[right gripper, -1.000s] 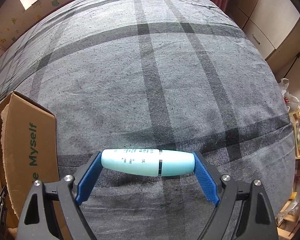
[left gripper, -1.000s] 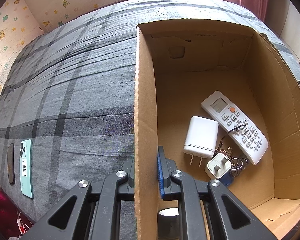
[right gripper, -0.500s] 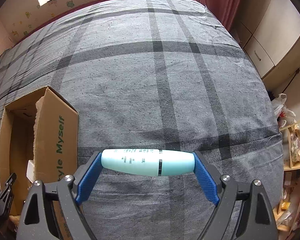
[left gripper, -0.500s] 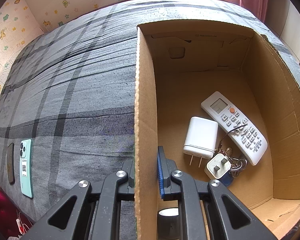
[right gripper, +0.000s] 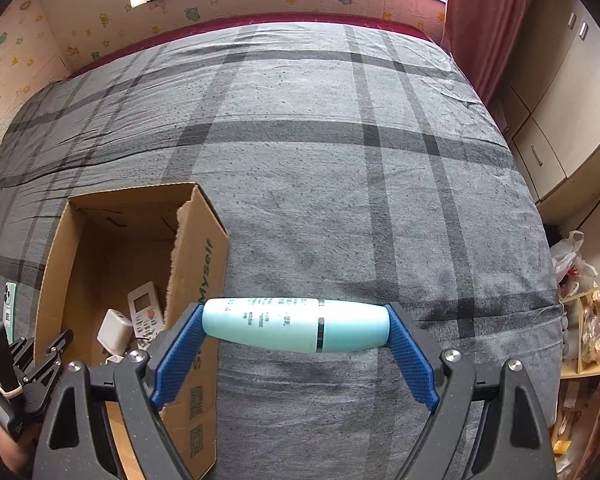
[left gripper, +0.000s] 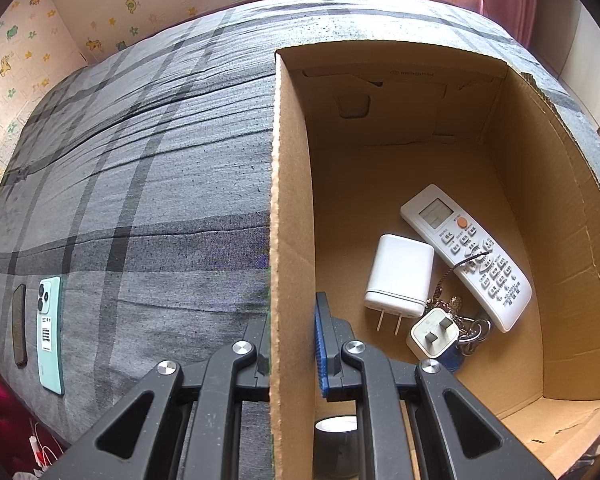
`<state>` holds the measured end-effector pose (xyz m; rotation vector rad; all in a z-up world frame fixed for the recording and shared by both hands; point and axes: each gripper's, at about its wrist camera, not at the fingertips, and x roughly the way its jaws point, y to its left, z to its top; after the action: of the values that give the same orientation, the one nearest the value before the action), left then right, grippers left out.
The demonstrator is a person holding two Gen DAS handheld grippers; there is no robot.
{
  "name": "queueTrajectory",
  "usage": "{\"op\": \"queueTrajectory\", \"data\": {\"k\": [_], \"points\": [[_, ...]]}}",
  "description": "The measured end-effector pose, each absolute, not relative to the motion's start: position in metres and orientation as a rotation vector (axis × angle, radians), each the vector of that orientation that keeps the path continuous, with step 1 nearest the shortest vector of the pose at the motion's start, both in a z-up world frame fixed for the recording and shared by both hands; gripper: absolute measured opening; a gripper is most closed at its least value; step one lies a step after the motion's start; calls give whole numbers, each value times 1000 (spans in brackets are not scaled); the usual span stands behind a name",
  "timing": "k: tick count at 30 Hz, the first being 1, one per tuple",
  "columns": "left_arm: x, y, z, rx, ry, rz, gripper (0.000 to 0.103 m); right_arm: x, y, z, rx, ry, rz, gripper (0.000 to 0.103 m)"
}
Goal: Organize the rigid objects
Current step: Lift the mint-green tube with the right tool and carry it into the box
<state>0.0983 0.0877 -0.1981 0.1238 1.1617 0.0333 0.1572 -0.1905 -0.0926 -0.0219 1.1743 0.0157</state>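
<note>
My right gripper is shut end to end on a pale turquoise bottle and holds it in the air above the grey plaid bed, right of the cardboard box. My left gripper is shut on the box's left wall, one pad inside and one outside. Inside the box lie a white remote, a white charger, a small white plug and a bunch of keys. The left gripper also shows at the left edge of the right wrist view.
A mint green phone and a dark slim object lie on the bed left of the box. A dark cylinder stands in the box's near corner. Cabinets and a shelf with bags line the bed's right side.
My right gripper has risen with the bottle and drawn back, so the box and its contents have come into its view at the left. The left gripper and the box have stayed still.
</note>
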Motion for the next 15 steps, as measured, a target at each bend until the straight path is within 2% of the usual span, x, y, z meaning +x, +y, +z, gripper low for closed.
{"op": "queueTrajectory", "data": {"k": [15], "points": [[99,89,-198,110,1161,26,15,155,-103,-74,-118,1132,205,91]]}}
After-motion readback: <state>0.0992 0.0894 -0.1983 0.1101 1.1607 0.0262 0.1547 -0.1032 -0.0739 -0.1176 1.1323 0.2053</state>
